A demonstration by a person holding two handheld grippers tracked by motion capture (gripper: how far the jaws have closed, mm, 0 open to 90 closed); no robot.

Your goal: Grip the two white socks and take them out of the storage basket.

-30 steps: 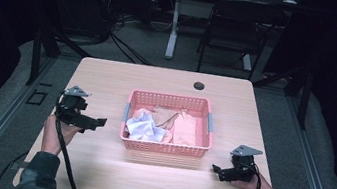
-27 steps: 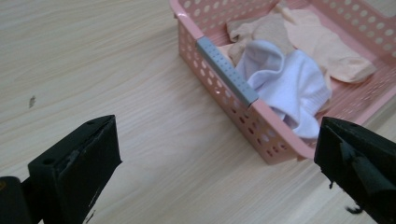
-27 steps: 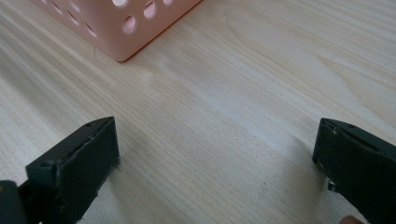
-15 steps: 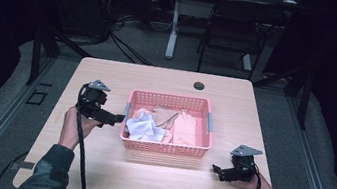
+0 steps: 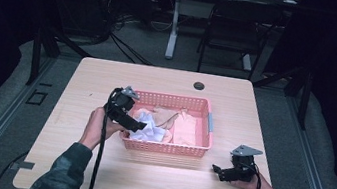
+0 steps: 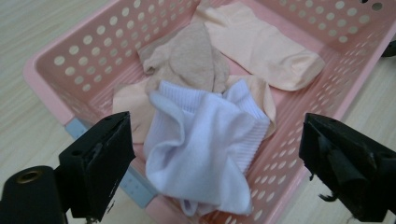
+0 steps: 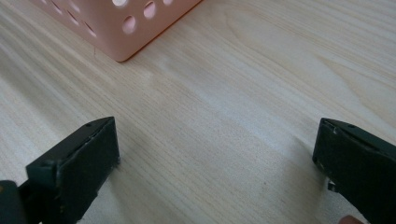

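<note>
So there's a pink perforated basket [image 5: 201, 130] sitting pretty much in the middle of the light wood desk [image 5: 152, 188], and it's got a little pile of socks in it. Nearest the left end is a crumpled white sock [image 6: 205, 144], bunched up with the ribbed cuff showing, lying on top of the others. Partly under it and just behind is a beige-tan sock [image 6: 191, 58], kind of folded over itself. Farther along the basket floor there's a pale peach sock [image 6: 261, 46] lying flat, touching the tan one at one end. Another peach bit pokes out from under the white sock, can't tell if it's a separate sock or part of the same one.

The left tongs [image 6: 210, 163] are up over the basket's left end, pointing down at the white sock. The jaws stand wide with the sock between them but not pinched; they've just been closing a little, and the pads aren't touching the fabric.

The right tongs [image 7: 215, 172] are parked low over bare desk near the front right corner, well apart from the socks, the basket's corner just ahead of them. Jaws are spread wide, nothing in them.

There's also a small dark round thing [image 5: 199, 85] on the desk behind the basket.
</note>
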